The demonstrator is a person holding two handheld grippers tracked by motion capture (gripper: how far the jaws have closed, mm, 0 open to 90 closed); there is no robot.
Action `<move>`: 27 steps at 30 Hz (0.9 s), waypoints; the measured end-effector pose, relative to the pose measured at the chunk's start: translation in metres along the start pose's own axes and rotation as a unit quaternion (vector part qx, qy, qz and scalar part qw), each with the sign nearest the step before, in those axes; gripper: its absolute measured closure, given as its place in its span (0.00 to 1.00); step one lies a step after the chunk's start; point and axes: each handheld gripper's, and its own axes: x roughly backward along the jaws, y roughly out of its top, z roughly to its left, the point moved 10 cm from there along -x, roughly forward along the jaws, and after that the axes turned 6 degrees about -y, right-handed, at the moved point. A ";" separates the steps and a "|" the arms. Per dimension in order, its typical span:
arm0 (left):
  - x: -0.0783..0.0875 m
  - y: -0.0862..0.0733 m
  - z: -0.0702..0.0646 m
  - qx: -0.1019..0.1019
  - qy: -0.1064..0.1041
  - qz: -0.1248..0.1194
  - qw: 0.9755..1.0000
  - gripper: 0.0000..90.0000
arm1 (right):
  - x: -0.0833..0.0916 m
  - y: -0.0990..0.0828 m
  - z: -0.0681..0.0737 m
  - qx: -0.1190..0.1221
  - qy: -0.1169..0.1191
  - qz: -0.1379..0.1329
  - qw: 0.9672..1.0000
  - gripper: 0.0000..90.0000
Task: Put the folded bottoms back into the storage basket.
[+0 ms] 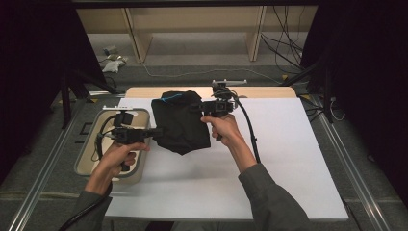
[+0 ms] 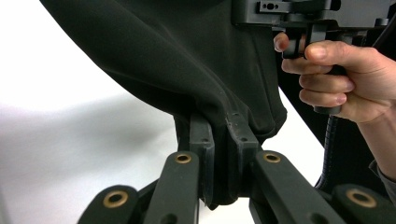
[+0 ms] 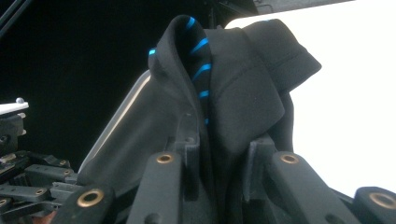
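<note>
High view: a black garment [image 1: 180, 122] is held up over the white table top [image 1: 269, 163], stretched between both grippers. The left gripper [image 1: 155, 132] is clamped on its lower left edge, the right gripper [image 1: 198, 107] on its upper right edge. A grey tray [image 1: 94, 159] is seen under the left hand [image 1: 118, 156], at the table's left edge; its contents are hidden by hand and gripper. Jaw detail is too small here.

Left gripper view: the jaws are seen pressed together on a seamed fold of the garment [image 2: 187, 60]. The right hand [image 2: 345, 79] is shown gripping its handle, cut off at the frame edge.

Right gripper view: the jaws are pinched on bunched cloth [image 3: 233, 93]; blue stitching [image 3: 201, 70] along an inner edge is clear here, barely visible from above. The left side is dark and hard to make out.
</note>
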 end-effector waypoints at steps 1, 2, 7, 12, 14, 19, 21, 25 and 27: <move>0.003 0.001 0.000 -0.001 0.001 -0.001 1.000 0.92 | -0.002 0.001 0.003 0.002 0.002 0.000 1.000 0.82; 0.006 0.002 0.001 -0.004 0.003 -0.002 1.000 0.92 | -0.003 0.002 0.007 0.002 0.004 -0.001 1.000 0.82; 0.023 0.003 0.005 -0.003 0.003 -0.007 1.000 0.92 | -0.012 0.004 0.022 0.005 0.015 0.001 1.000 0.82; 0.042 0.004 0.011 0.004 0.000 -0.016 1.000 0.92 | -0.021 0.005 0.037 0.003 0.027 0.001 1.000 0.82; 0.046 0.004 0.012 0.002 0.003 -0.016 1.000 0.92 | -0.026 0.005 0.043 0.000 0.029 0.002 1.000 0.82; 0.073 0.001 0.022 0.004 0.011 -0.020 1.000 0.92 | -0.040 0.002 0.061 0.000 0.036 0.008 0.999 0.82; 0.082 -0.001 0.026 0.003 0.015 -0.023 1.000 0.92 | -0.046 0.002 0.068 0.002 0.040 0.008 0.999 0.82; 0.096 -0.001 0.031 0.001 0.018 -0.025 1.000 0.92 | -0.057 0.001 0.081 0.000 0.043 0.012 0.999 0.82; 0.106 -0.002 0.036 0.003 0.025 -0.026 0.999 0.92 | -0.063 0.001 0.087 0.000 0.046 0.016 0.999 0.82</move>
